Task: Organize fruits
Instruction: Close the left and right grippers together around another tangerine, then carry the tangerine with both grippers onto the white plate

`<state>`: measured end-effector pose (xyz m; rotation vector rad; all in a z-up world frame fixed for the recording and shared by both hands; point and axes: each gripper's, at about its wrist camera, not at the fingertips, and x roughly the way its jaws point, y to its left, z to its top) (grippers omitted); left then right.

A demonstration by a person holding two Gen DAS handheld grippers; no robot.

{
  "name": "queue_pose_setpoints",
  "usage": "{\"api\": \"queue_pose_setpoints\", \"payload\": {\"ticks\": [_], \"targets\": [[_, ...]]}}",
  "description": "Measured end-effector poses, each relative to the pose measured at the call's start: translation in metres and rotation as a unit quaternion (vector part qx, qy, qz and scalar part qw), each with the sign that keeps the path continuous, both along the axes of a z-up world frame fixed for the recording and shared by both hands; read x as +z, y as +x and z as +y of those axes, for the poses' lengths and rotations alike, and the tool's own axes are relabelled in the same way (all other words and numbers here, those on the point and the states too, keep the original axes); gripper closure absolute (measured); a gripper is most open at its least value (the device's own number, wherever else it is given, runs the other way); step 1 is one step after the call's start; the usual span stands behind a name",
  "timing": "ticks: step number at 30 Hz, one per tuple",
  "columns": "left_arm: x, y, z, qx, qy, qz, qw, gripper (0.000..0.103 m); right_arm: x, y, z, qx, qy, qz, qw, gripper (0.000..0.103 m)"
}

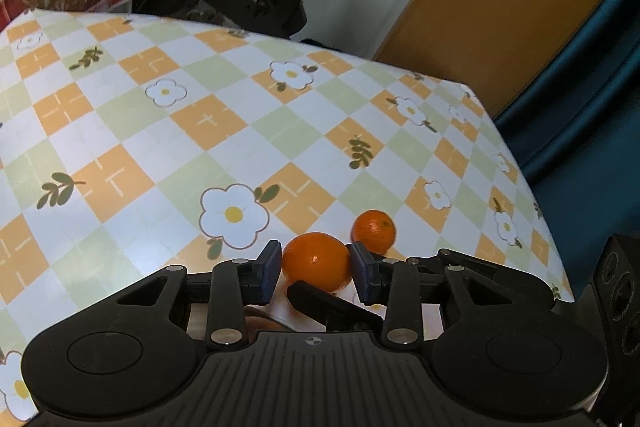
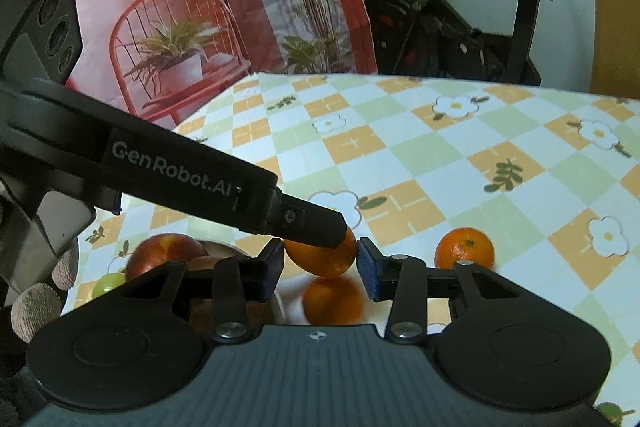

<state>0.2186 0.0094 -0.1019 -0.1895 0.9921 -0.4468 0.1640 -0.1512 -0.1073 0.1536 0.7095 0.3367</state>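
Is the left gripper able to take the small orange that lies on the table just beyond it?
Probably not yet. The left gripper is already shut on a bigger orange. The small orange lies close ahead, with only bare tablecloth around it, so the way looks free once the jaws are empty.

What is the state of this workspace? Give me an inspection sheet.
Surface: checked floral tablecloth, flat.
Job's things: first orange and second orange are gripped; loose orange on the cloth; blurred orange lower down; red fruit and green fruit at the left.
Clutter: nothing seen.
Grippers: left gripper shut on first orange; right gripper apparently shut on second orange, crowded close together.
Cables: nothing seen.
Surroundings: exercise bike, printed backdrop, blue curtain.
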Motion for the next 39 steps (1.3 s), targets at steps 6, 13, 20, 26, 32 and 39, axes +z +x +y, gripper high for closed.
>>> {"api": "queue_pose_setpoints", "payload": {"ticks": [6,13,20,26,32,39], "targets": [[0.014,-0.013,-0.002,-0.005,0.004,-0.022,0.9997,0.063,0.013,-0.009,0.003,-0.001,-0.003,-0.019,1.000,0.060],[0.028,-0.030,-0.001,-0.012,0.004,-0.040,0.9991,0.063,0.026,-0.022,0.005,-0.002,-0.003,-0.037,0.999,0.060],[0.033,-0.048,0.004,-0.017,0.000,-0.041,0.9990,0.063,0.032,-0.039,0.007,-0.002,0.003,-0.045,0.999,0.060],[0.036,-0.061,0.008,-0.018,-0.008,-0.039,0.9991,0.063,0.035,-0.052,0.011,0.002,0.006,-0.047,0.999,0.060],[0.037,-0.074,0.014,-0.016,-0.019,-0.035,0.9991,0.062,0.039,-0.065,0.017,0.007,0.011,-0.053,0.999,0.060],[0.028,-0.089,0.026,-0.008,-0.020,-0.027,0.9994,0.061,0.037,-0.076,0.030,0.025,0.005,-0.051,0.998,0.060]]}}
